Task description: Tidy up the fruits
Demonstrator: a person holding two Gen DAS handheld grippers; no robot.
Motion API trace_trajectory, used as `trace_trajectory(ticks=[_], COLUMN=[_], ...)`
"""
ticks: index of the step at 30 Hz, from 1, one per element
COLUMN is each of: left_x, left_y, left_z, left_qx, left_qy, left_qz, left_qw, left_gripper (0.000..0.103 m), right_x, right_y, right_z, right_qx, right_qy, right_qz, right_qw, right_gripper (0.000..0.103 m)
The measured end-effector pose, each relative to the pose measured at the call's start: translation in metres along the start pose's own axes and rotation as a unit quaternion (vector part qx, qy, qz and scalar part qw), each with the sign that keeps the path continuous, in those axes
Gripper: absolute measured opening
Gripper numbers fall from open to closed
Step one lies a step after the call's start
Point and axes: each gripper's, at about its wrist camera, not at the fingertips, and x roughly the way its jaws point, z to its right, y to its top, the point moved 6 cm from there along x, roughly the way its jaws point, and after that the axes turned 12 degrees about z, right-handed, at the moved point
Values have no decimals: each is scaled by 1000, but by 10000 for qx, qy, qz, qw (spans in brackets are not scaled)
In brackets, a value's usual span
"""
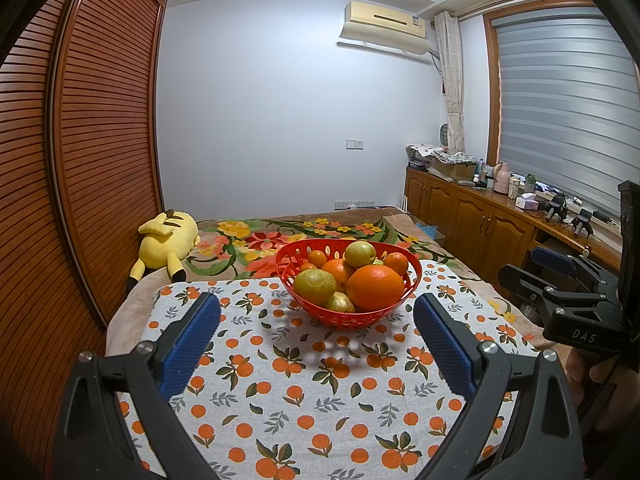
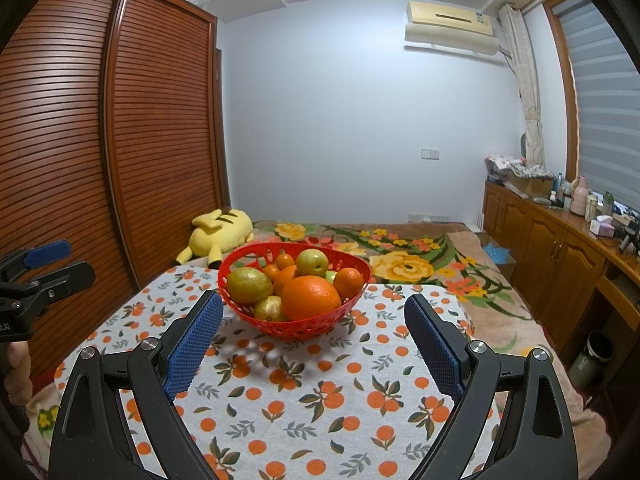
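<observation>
A red perforated basket [image 1: 412,280] [image 2: 240,264] stands on an orange-print cloth [image 1: 304,380] [image 2: 320,392]. It holds a large orange [image 1: 374,286] [image 2: 311,297], yellow-green pears [image 1: 315,286] [image 2: 249,285], a green apple [image 1: 360,254] [image 2: 312,262] and small tangerines [image 1: 396,263] [image 2: 349,281]. My left gripper [image 1: 316,320] is open just short of the basket, nothing between its blue pads. My right gripper [image 2: 314,320] is open too, its tips flanking the basket's near side, apart from it.
The cloth covers a surface on a bed with a floral blanket [image 1: 256,240]. A yellow plush toy [image 1: 166,246] [image 2: 218,230] lies at the far left by a louvred wardrobe [image 1: 80,160]. Wooden cabinets [image 1: 480,216] with clutter run along the right.
</observation>
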Motion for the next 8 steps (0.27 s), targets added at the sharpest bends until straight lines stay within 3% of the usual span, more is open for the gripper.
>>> trace_trajectory(ticks=[8], left_x=[-2], left_y=[2], left_z=[1], left_qx=[7], left_qy=[7], left_qz=[-8], left_qw=[10000], left_gripper=[98], right_x=[0], right_y=[0], right_z=[0], right_qx=[6], right_qy=[13], right_qz=[-7], right_qw=[10000], right_gripper=[94])
